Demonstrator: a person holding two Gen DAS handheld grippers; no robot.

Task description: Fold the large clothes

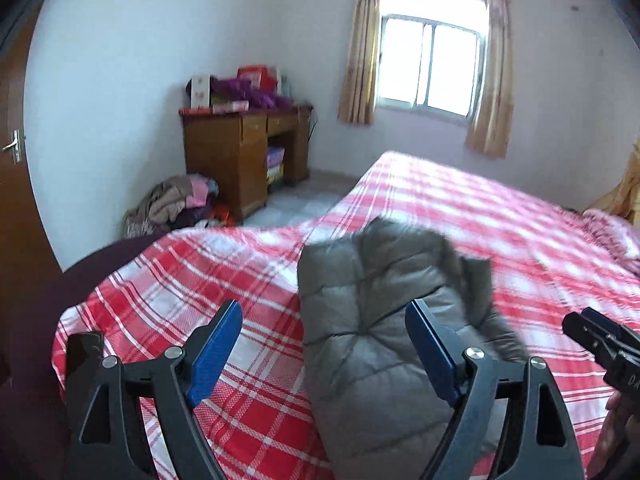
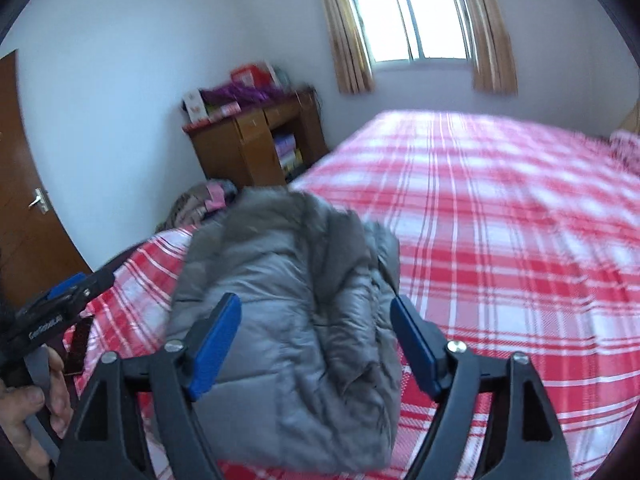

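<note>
A grey quilted jacket (image 1: 380, 280) lies folded into a thick bundle on the red and white checked bed sheet (image 1: 200, 280), with its fur trim at the far end. My left gripper (image 1: 323, 312) hovers open over the bundle's left edge, and its blue pads touch nothing. The right gripper (image 1: 592, 332) shows at the right border. In the right wrist view the jacket (image 2: 288, 264) sits near the bed's left corner on the sheet (image 2: 500, 240). My right gripper (image 2: 316, 302) stands open above it, not pressing on it. The left gripper (image 2: 72, 292) appears at the left, held by a hand (image 2: 24, 412).
A wooden desk (image 1: 240, 152) piled with boxes stands by the far wall. A heap of clothes (image 1: 180, 204) lies on the floor beside it. A brown door (image 1: 16, 200) is at the left and a curtained window (image 1: 432, 68) behind the bed. A pink blanket (image 1: 612, 232) lies at the bed's right.
</note>
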